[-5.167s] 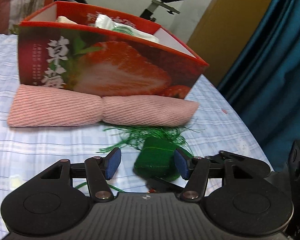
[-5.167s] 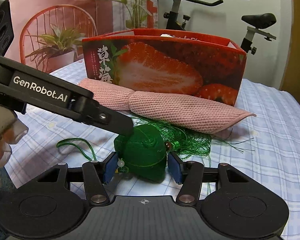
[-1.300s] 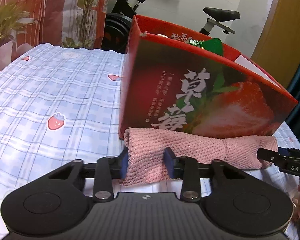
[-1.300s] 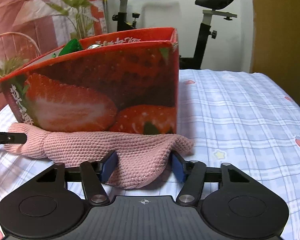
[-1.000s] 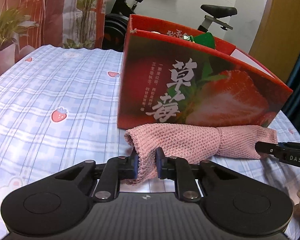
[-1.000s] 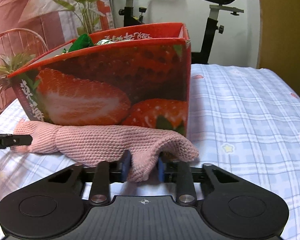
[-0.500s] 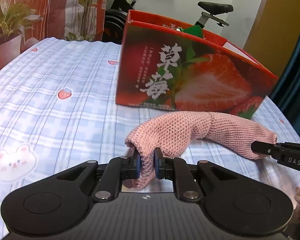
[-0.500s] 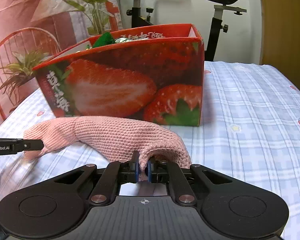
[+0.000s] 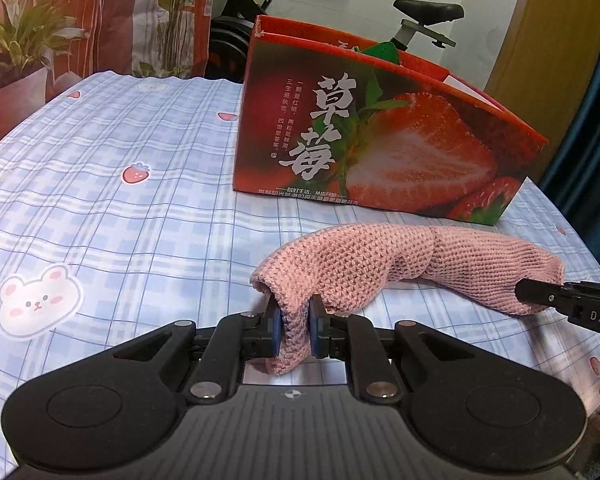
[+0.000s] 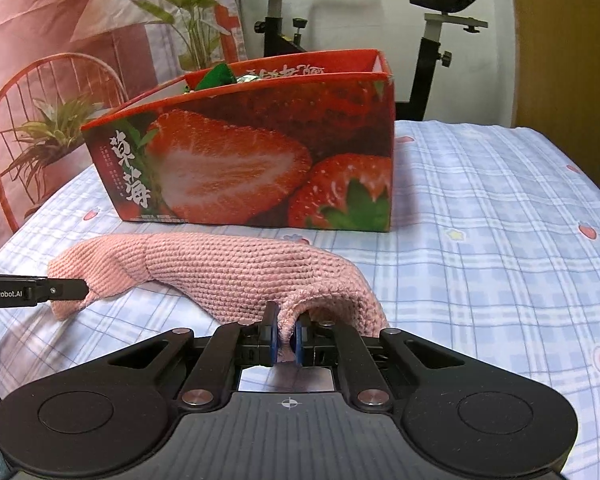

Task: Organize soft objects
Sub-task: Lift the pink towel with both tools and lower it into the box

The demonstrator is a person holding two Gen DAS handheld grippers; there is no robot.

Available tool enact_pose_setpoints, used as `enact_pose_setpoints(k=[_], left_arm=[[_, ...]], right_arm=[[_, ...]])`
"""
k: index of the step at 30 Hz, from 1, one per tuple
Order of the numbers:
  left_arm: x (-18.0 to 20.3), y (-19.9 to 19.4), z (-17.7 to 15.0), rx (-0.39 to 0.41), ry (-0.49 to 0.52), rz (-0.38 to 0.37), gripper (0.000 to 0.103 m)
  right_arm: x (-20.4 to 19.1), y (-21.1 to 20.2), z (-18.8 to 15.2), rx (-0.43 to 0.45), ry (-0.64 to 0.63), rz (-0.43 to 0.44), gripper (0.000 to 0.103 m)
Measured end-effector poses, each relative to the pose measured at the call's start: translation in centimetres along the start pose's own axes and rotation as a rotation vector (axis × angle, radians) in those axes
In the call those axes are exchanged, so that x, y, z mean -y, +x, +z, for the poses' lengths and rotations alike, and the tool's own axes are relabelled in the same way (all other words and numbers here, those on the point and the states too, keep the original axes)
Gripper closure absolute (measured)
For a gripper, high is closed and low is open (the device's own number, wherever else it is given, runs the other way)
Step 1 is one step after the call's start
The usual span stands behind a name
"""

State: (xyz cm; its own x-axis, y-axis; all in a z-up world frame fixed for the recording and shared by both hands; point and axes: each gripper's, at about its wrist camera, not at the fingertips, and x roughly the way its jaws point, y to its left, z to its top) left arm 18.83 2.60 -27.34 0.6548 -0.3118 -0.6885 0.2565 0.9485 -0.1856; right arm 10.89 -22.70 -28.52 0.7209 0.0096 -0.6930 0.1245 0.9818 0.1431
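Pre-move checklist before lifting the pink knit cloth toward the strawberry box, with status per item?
1. Left hand-held gripper shut on one end of the pink knit cloth: ok.
2. Right hand-held gripper shut on the other end: ok.
3. Cloth clear of the strawberry box, gap visible: ok.
4. Box top open: ok.
5. Room inside the box beside the green item: cannot tell.
6. Cloth fully off the checked tablecloth: not ok, middle sags.
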Motion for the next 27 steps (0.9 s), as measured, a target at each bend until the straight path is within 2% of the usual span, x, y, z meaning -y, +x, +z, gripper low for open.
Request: enact_pose_setpoints(k=[5, 12, 16, 27], left_arm=[[0.0, -0.3, 0.3, 0.011, 0.0, -0.004, 0.092], [0.4, -3.0, 2.6, 0.132, 0.025, -0.019, 0.093], [0.9, -4.6, 4.4, 0.2, 0.041, -0.036, 0.093], [2.2, -6.8, 9.0, 0.311, 0.053, -0.068, 0.093]], right_arm=[[0.1, -0.1, 0.0, 0.005, 0.007, 0.0, 0.096], [0.5, -1.4, 1.4, 0.076, 0.037, 0.011, 0.097], [0.8, -2.4, 2.7, 0.127, 0.044, 0.018, 0.097], [0.6, -5.0, 8.3, 0.254, 0.002, 0.023, 0.097]])
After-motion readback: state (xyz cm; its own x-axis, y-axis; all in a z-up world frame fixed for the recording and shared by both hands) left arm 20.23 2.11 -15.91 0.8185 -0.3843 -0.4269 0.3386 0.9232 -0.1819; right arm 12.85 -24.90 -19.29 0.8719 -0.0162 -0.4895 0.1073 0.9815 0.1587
